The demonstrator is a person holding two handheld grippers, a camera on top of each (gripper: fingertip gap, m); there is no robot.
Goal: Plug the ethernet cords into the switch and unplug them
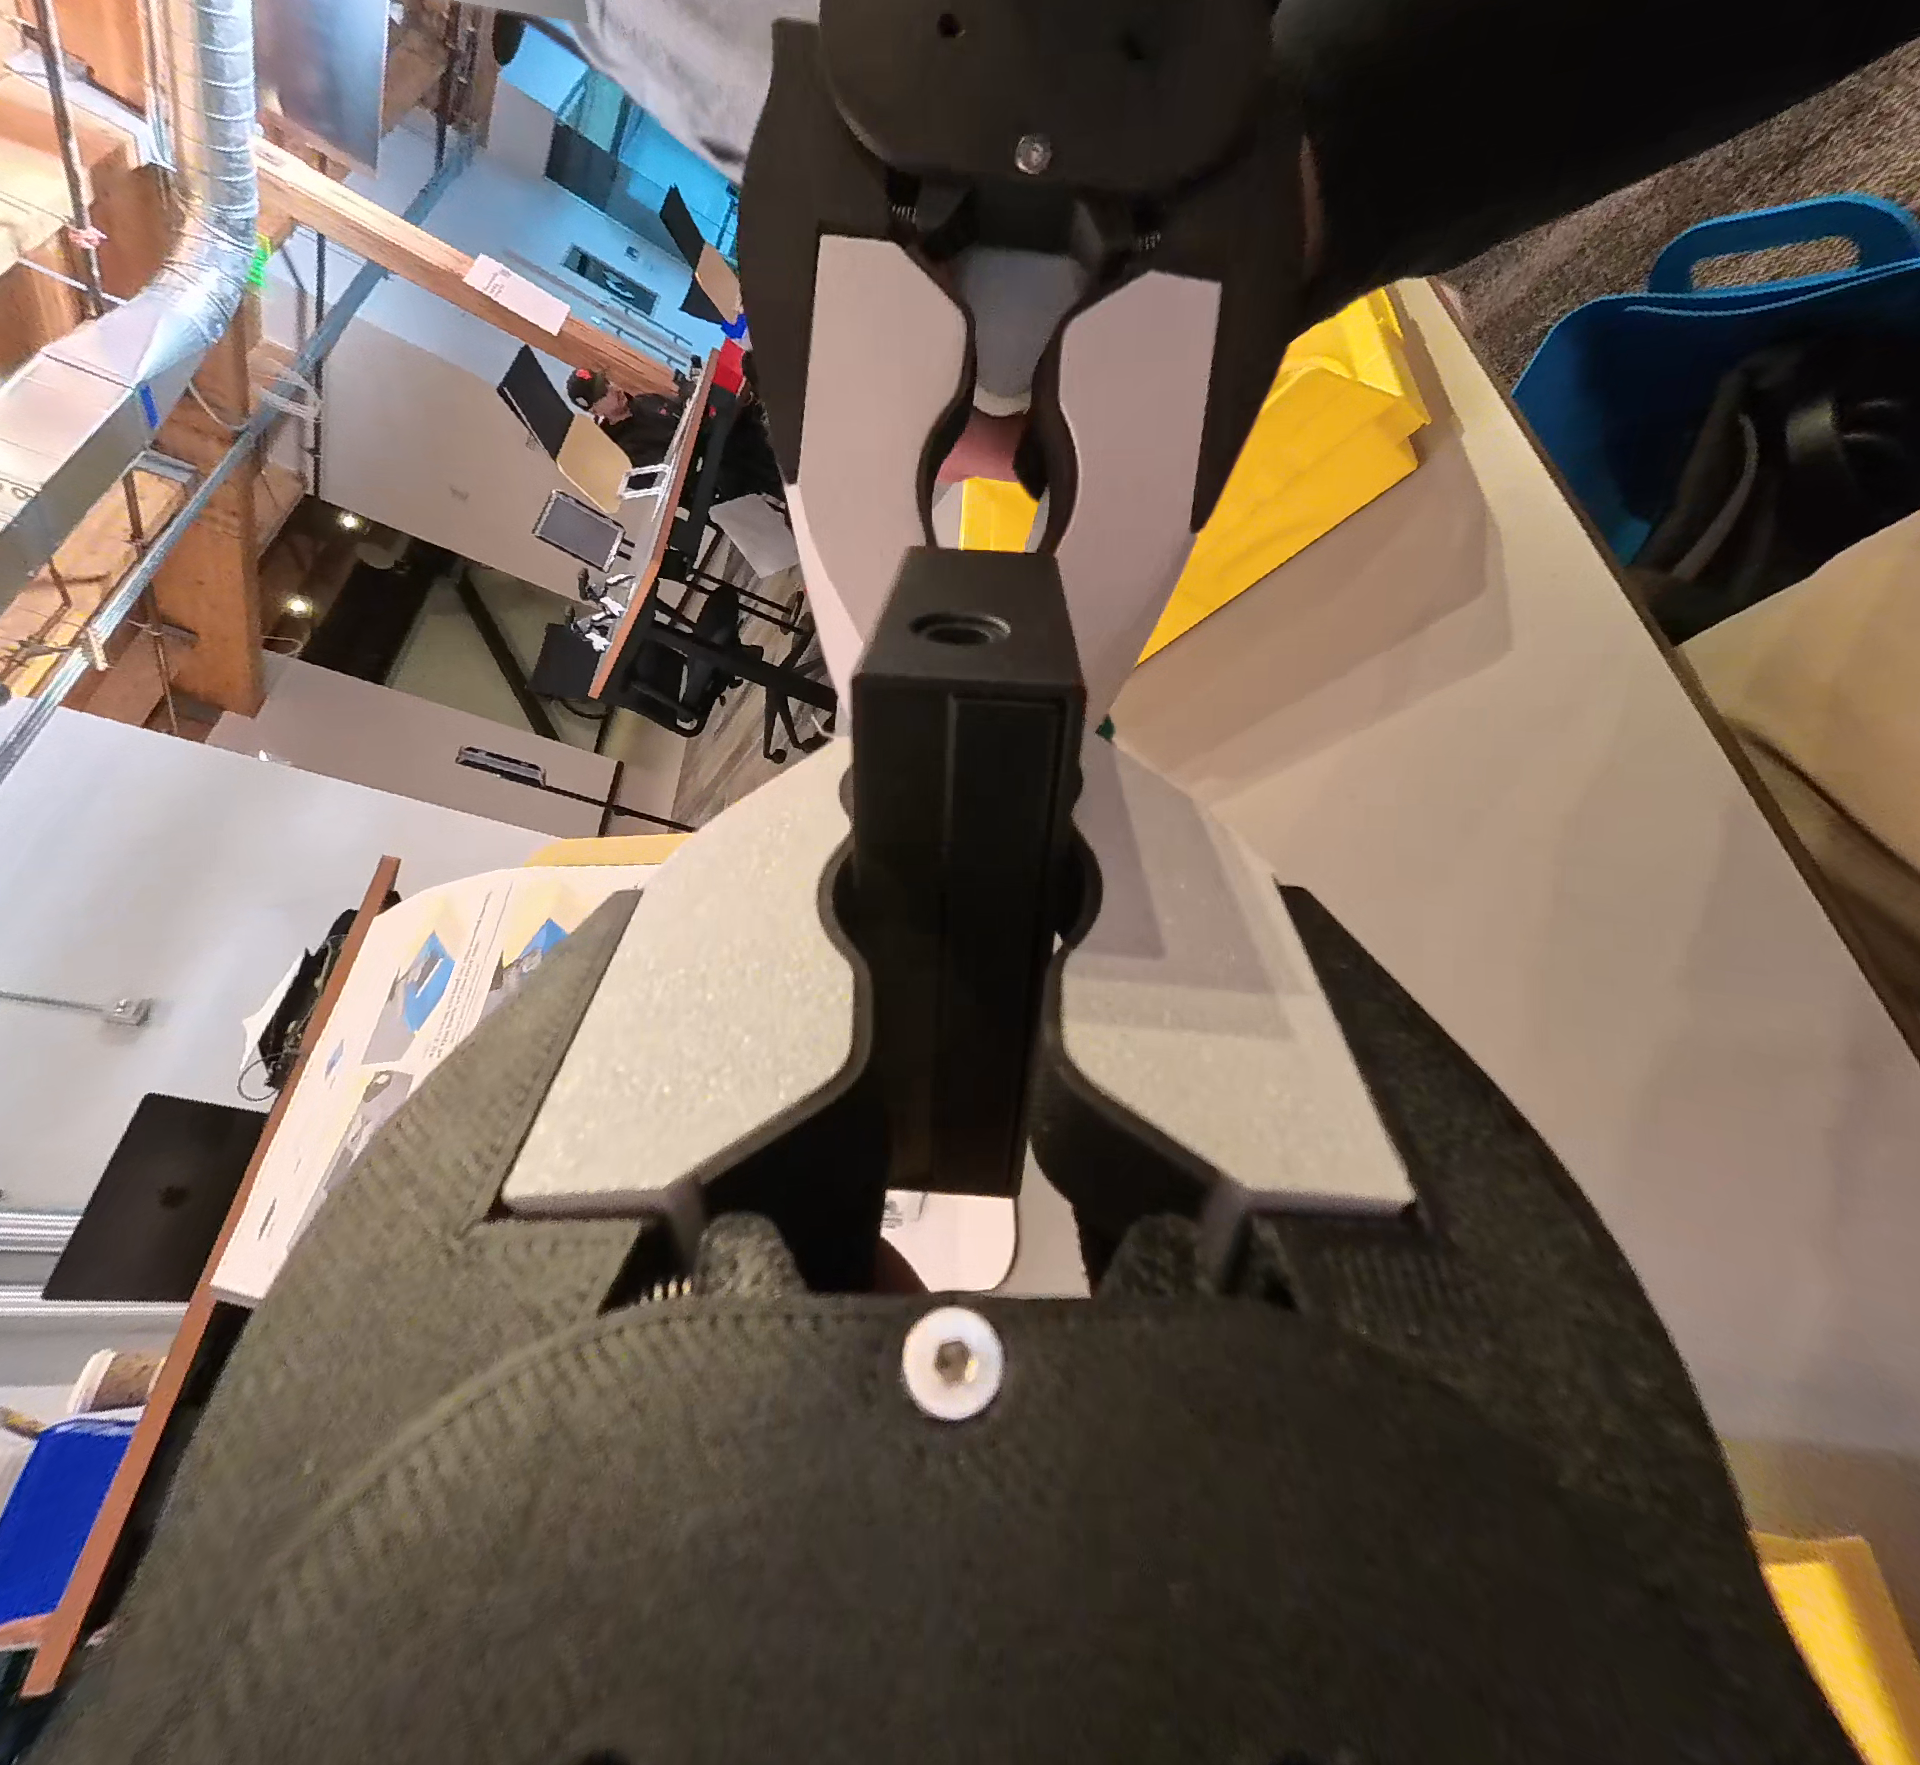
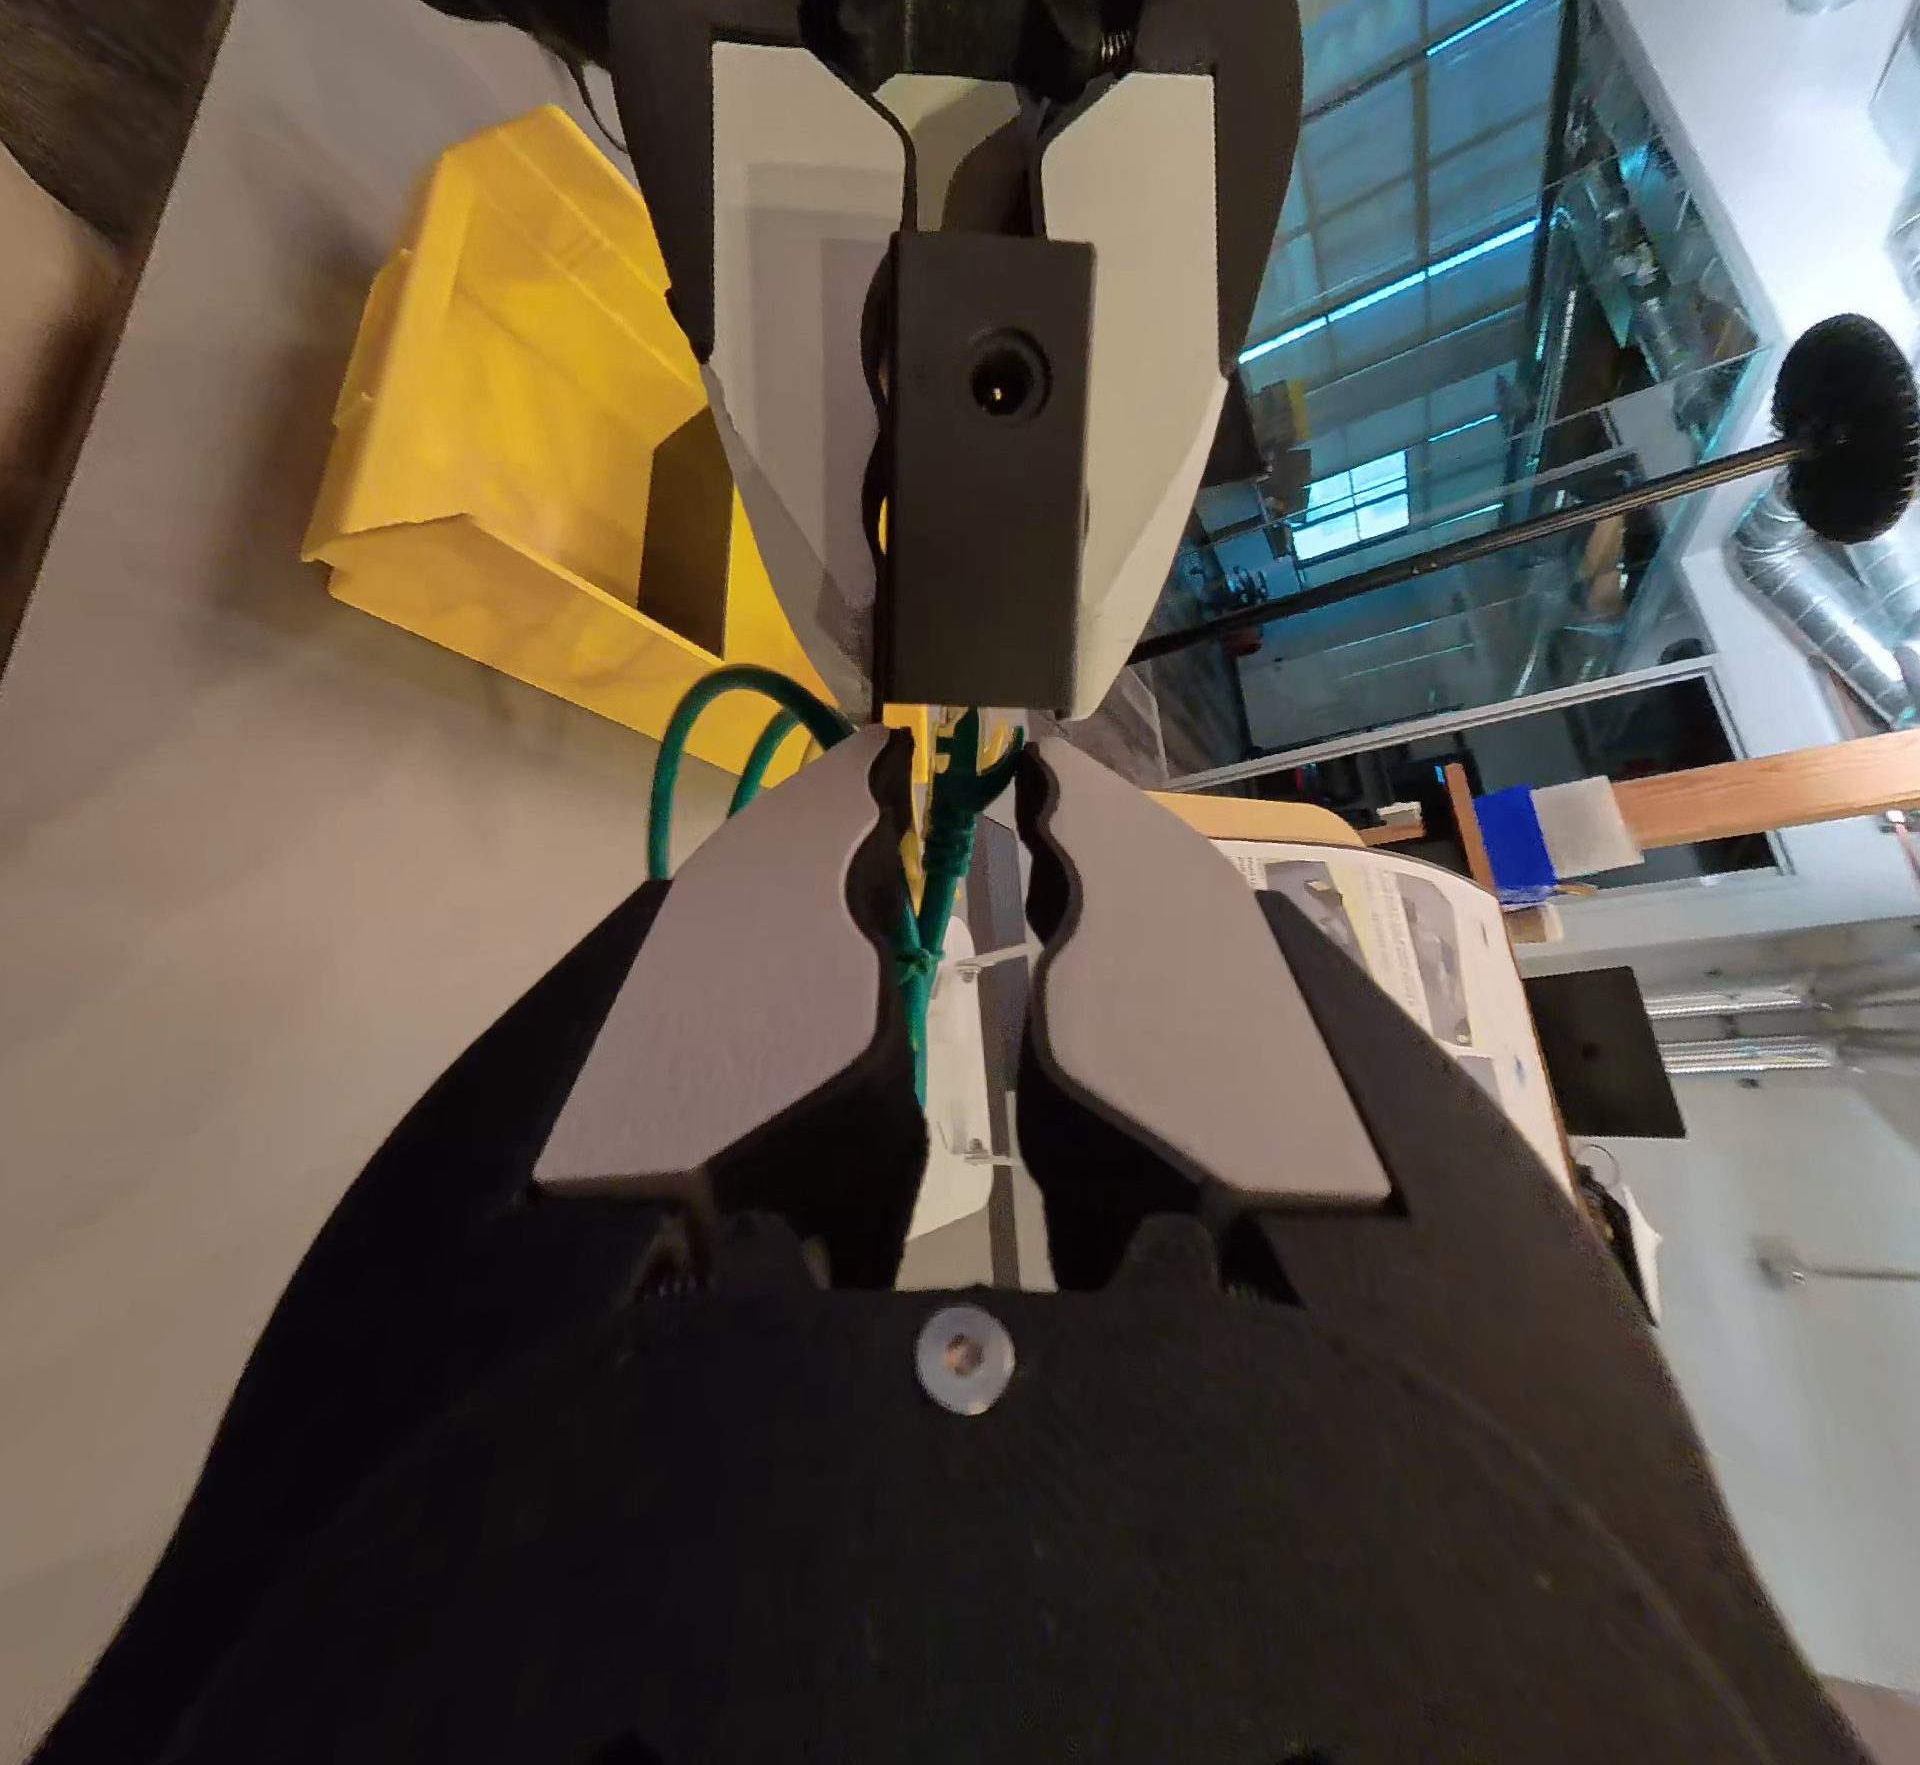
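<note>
The black switch [image 1: 966, 884] is a small box clamped between the pads of my left gripper [image 1: 966, 832] and held above the white table [image 1: 1455, 780]. In the right wrist view the switch [image 2: 982, 468] shows its end face with a round socket, held by the left gripper [image 2: 982, 676] from above. A green ethernet cord [image 2: 940, 884] runs between the fingers of my right gripper [image 2: 956, 759], and its plug end meets the switch's near edge. The right jaws stand slightly apart and do not pinch the cord. The right gripper [image 1: 987, 531] faces the switch's far end.
Stacked yellow bins [image 2: 499, 427] sit on the table behind the switch and also show in the left wrist view [image 1: 1320, 448]. A blue bag [image 1: 1714, 344] stands on the floor beyond the table edge. Printed sheets [image 2: 1382, 936] lie on the table's far side. Both grippers' tips are close together, under 4 cm apart.
</note>
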